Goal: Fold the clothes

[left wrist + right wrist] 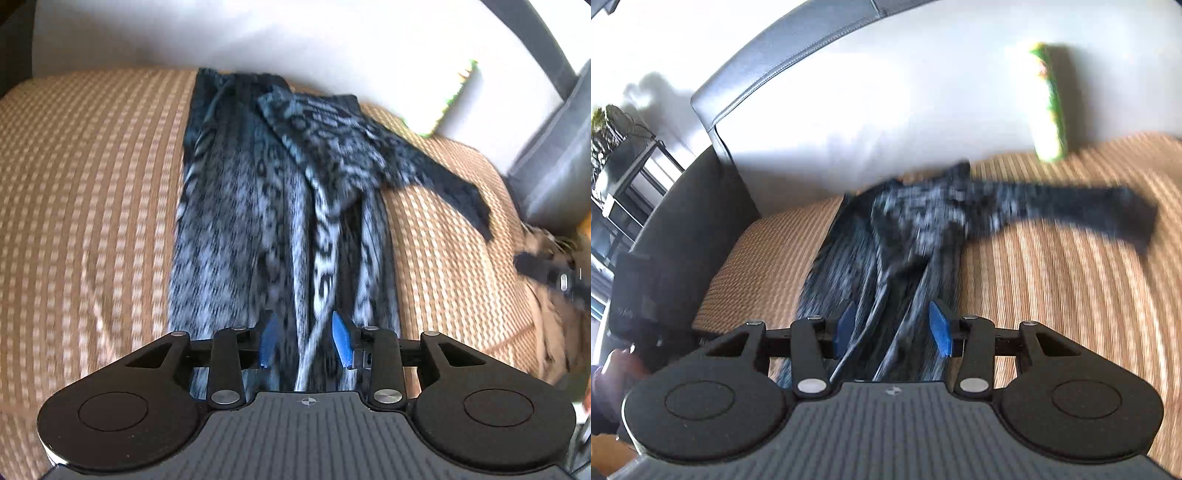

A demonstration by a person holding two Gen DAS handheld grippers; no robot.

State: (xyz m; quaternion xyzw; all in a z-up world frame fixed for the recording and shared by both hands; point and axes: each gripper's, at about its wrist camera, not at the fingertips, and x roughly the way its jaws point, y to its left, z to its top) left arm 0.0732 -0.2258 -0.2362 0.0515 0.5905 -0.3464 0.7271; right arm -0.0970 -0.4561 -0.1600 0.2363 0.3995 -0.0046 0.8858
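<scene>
A dark blue and white patterned garment (258, 206) lies stretched lengthwise on the tan striped sofa cover (92, 184). Its upper part is folded over, and one dark sleeve (458, 195) sticks out to the right. My left gripper (304, 332) hovers over the near end of the garment. It is open, its blue pads apart with only cloth seen below. In the right wrist view the same garment (886, 236) runs away from my right gripper (892, 326), which is also open above the near end. The sleeve (1100, 210) is blurred.
A green-edged cushion (1049, 103) leans on the pale grey sofa back (886, 92). A dark armrest (676, 221) bounds the seat on the left, with a shelf and plant (613, 147) beyond. A dark blurred object (546, 275) sits at the cover's fringed right edge.
</scene>
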